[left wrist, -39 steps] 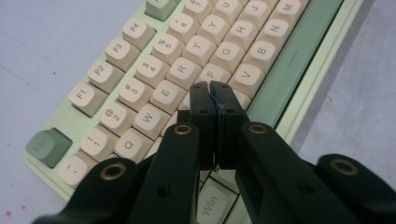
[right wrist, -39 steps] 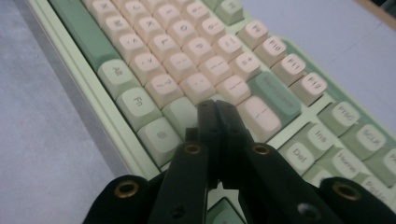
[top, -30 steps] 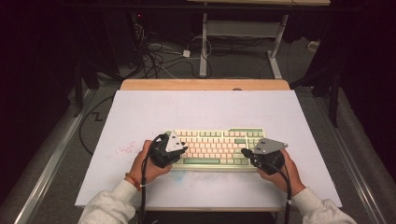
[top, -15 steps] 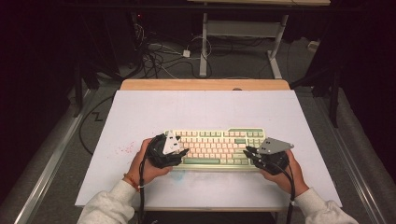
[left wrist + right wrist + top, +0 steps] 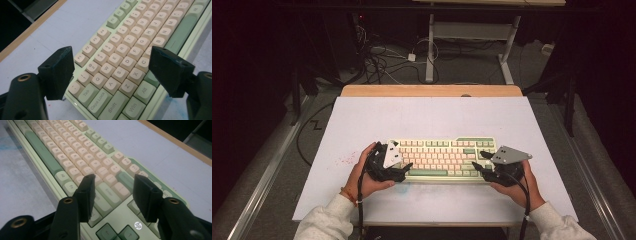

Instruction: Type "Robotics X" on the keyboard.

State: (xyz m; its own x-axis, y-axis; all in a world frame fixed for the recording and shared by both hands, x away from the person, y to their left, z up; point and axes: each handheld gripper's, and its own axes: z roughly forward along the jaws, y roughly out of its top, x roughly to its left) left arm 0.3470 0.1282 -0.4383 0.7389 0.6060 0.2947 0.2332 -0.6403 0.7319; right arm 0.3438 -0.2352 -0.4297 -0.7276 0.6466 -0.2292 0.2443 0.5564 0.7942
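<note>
While looking down from above, note the keyboard (image 5: 444, 159) lying flat on the near half of the white tabletop (image 5: 422, 120), long side parallel to the near edge, space bar toward the person. Rests on its whole base, tilted nowhere, so reads as set down and squared up rather than mid-carry.

Flanked at both short ends, one tool per end, most likely because a long, rigid thing stays level only when taken from both sides at once.

At the left end: left gripper (image 5: 401, 162), cradled in the left hand (image 5: 364, 175), pointing right. Spread wide, having just been opening. Seen along its own jaws (image 5: 112, 67), straddles the keyboard's left end, one black jaw out by the far corner near Esc, the other over the near edge beside Alt. Pads apparently clear of the casing. Pinches nothing.

At the right end: right gripper (image 5: 479, 161), held in the right hand (image 5: 517, 187), pointing left. Parted about halfway, likewise just been opening. Seen along its own jaws (image 5: 113, 192), hangs over the Enter and Shift keys, arrow keys close below, keycaps under the gap and nothing clamped.

Judged from the loosened jaws and the settled keyboard: a letting-go at both ends, hands kept close for any last nudge
</note>
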